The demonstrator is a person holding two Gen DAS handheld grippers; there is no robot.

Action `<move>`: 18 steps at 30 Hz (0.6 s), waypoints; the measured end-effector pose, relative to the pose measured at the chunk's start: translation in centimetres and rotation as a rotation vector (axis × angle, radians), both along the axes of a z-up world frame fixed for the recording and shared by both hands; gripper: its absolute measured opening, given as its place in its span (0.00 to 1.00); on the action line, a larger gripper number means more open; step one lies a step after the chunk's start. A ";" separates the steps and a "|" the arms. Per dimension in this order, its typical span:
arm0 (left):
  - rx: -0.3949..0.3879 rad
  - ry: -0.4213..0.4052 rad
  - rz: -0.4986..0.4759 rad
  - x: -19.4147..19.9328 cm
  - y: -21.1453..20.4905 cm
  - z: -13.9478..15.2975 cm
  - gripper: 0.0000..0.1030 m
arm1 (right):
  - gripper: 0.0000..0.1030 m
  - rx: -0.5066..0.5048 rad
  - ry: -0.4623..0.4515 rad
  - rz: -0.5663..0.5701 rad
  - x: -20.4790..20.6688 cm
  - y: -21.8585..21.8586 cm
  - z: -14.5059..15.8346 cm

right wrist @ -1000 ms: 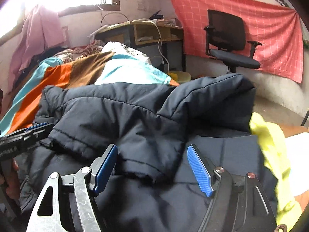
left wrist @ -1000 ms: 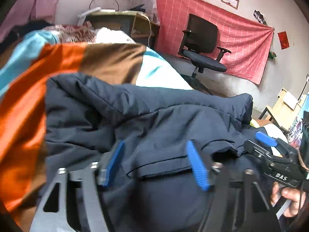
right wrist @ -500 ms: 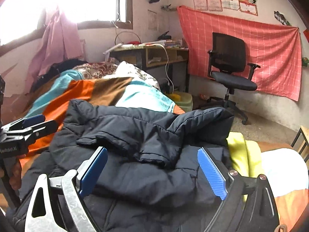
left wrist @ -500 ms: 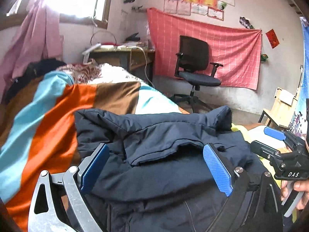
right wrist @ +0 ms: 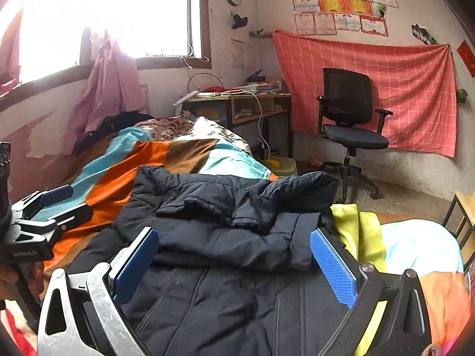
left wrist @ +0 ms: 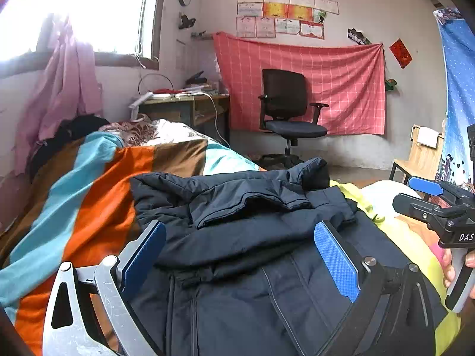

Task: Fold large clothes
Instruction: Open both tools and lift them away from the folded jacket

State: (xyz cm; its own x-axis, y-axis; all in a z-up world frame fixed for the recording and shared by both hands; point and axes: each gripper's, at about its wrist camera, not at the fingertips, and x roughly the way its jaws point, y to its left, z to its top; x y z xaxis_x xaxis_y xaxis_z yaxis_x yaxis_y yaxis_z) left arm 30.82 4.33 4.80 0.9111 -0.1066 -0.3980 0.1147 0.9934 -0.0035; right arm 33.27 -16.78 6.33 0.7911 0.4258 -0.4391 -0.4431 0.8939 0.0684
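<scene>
Both claws [left wrist: 240, 255] [right wrist: 234, 262] agape, seemingly clear above navy jacket [left wrist: 261, 225].

Daylight pours in through the window [left wrist: 74, 12], blown out to white glare in both views and washing out the curtain [right wrist: 109, 83]. Elsewhere the room is evenly lit and sharp, shadows soft. Fisheye bending darkens the corners.

Both wrist views close above jacket [left wrist: 252, 237], facing chair [right wrist: 350, 112].

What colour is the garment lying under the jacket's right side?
Bright yellow-green garment, clearest in the right wrist view.
</scene>
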 end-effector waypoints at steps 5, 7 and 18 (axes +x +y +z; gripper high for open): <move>0.009 -0.021 0.001 -3.0 -0.8 0.3 0.95 | 1.00 0.018 -0.008 0.004 -2.7 -0.9 0.2; 0.015 -0.026 -0.001 -4.3 -1.1 0.4 0.95 | 1.00 0.018 -0.012 0.008 -3.9 -1.2 0.4; 0.037 0.036 -0.016 -9.7 -0.9 -2.3 0.95 | 1.00 -0.071 -0.040 0.066 -10.6 -2.5 -0.7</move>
